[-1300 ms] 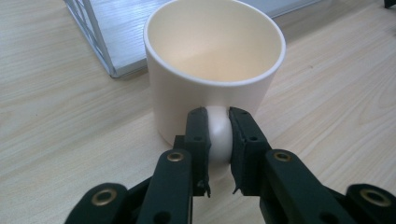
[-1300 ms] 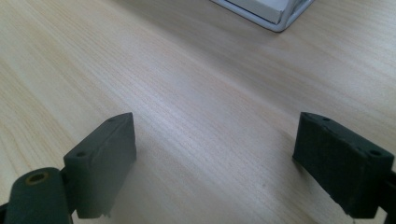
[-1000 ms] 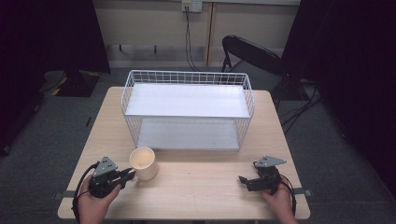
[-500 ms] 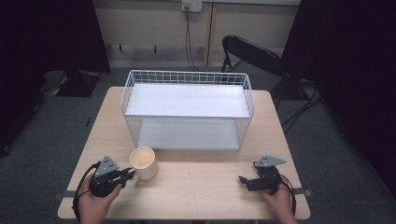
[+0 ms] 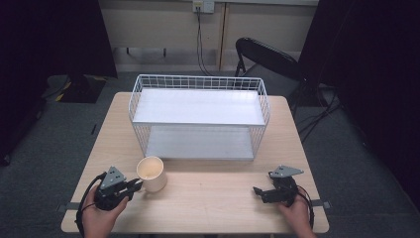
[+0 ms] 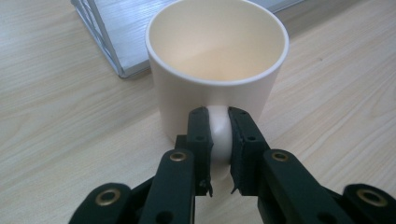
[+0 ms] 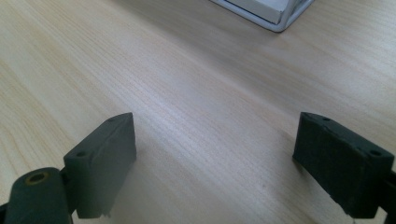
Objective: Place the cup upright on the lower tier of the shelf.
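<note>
Mug [image 6: 217, 60] — cream, glossy, upright, empty — handle [image 6: 219, 135] pinched by the closed left hand-held gripper [image 6: 219, 140].

Hardly anything differs across these pictures. The left tongs [image 6: 219, 135] may have drawn a trace tighter on the handle [image 6: 219, 133] of the mug [image 5: 151, 173] pinched between their jaws, though the high view is too small to show it. No shift can be made out in the mug just ahead of those tongs, nor in the right tongs [image 5: 265, 192] lying wide apart on the bench [image 5: 213, 198].
</note>
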The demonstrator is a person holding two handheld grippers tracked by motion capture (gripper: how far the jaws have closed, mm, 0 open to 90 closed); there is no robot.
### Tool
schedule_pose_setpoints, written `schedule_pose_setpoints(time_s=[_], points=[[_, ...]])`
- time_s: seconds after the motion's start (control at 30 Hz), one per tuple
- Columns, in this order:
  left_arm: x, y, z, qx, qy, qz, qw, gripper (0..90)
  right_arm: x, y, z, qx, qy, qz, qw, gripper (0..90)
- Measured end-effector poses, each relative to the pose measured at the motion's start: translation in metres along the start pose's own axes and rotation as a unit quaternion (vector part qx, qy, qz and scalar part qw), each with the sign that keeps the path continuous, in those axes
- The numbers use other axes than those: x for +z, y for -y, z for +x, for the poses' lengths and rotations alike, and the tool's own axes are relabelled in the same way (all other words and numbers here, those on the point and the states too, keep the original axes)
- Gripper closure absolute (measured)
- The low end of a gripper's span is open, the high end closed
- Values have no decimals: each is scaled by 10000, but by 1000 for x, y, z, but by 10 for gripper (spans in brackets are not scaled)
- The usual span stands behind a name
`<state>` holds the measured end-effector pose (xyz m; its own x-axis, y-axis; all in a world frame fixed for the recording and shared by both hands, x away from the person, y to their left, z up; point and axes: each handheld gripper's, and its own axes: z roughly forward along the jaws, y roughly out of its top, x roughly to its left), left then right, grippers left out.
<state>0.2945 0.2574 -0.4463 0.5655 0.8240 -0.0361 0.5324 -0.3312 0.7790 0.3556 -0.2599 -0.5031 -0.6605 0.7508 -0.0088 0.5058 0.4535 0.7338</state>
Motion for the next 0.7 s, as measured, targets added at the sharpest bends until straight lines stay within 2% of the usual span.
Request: schedule_pose_setpoints(time_s=[0.17,0.33,0.47,0.67,0.7], points=[[1,0,0,-52,4,39,10000,798,0,0,0,1,0,0,10000,121],[1,-1,2,-196,85,77,9997,797,0,0,0,1,-1,1,10000,121],[1,-2,2,-224,65,124,9997,796,0,0,0,1,0,1,10000,121],[-1,-4,0,-112,-24,222,9997,800,0,0,0,1,-1,1,10000,121],[-1,-4,0,-145,-24,209,9997,801,0,0,0,2,0,2,10000,121]])
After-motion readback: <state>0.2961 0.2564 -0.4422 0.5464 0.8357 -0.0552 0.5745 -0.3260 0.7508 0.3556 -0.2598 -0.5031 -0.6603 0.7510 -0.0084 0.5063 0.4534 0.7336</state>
